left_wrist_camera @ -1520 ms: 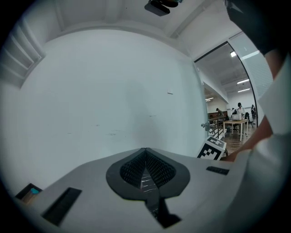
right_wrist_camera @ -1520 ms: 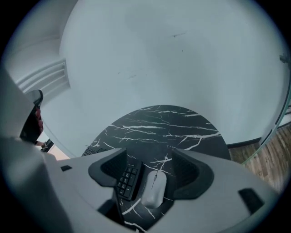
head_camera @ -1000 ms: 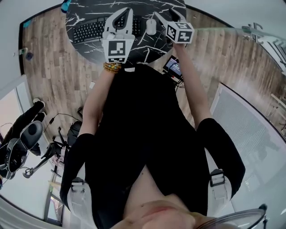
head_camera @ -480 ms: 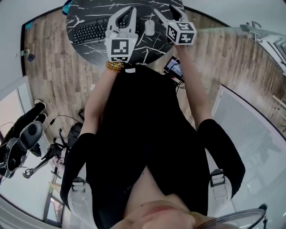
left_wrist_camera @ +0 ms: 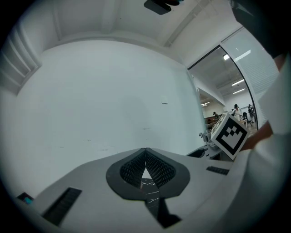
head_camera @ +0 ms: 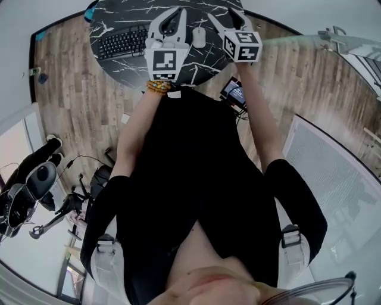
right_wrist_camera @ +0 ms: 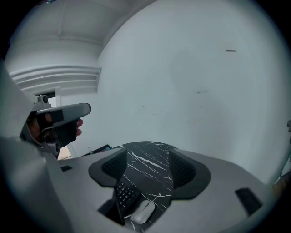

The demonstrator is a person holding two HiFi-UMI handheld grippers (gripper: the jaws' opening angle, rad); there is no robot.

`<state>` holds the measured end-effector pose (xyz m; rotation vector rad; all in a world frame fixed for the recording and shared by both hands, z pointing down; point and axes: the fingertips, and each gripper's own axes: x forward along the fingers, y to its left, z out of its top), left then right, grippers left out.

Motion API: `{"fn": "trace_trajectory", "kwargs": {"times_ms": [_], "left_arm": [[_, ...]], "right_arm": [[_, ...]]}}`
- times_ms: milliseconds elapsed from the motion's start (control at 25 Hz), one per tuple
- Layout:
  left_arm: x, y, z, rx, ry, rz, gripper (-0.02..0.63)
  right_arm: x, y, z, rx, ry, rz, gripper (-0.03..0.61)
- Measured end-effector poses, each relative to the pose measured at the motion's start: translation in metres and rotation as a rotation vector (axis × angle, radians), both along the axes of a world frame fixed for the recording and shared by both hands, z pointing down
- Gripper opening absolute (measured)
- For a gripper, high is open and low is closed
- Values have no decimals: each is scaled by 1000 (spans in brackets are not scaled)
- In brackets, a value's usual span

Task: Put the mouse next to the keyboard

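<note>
Above the person's black shirt [head_camera: 184,179], both arms reached forward over the table [head_camera: 202,65]. The left gripper [left_wrist_camera: 145,150] had its jaws pinched together at the tips, with nothing between them. The right gripper [right_wrist_camera: 146,159] gaped wide and empty. Beyond them, the mouse [head_camera: 198,37] lay on the marble just beside the right end of the keyboard [head_camera: 122,41].

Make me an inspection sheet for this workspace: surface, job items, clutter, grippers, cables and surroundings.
Surface: black marble table, round, on a wood floor.
Job's things: mouse lies beside the end of the keyboard, ungripped.
Clutter: teal object at the table's edge.
Grippers: left gripper shut, empty; right gripper open, empty.
Cables: black cable on the floor.
Surroundings: black chair, pale panel.
</note>
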<state>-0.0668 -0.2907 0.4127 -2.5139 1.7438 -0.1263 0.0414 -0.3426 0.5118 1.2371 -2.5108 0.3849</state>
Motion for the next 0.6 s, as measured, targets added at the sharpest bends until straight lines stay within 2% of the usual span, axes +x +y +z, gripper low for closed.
{"fn": "trace_trajectory", "kwargs": {"times_ms": [320,440,600], "left_arm": [[7,4,1,3,9,6,14],[10,5,2,-1,9,11,14],[16,6,1,11,-4,27,14]], "right_arm": [[-8,12,-21,65,19,-58,274],[-6,14,-33,132,13,-54,170],[-11,25,-55,239,-44,-132,170]]}}
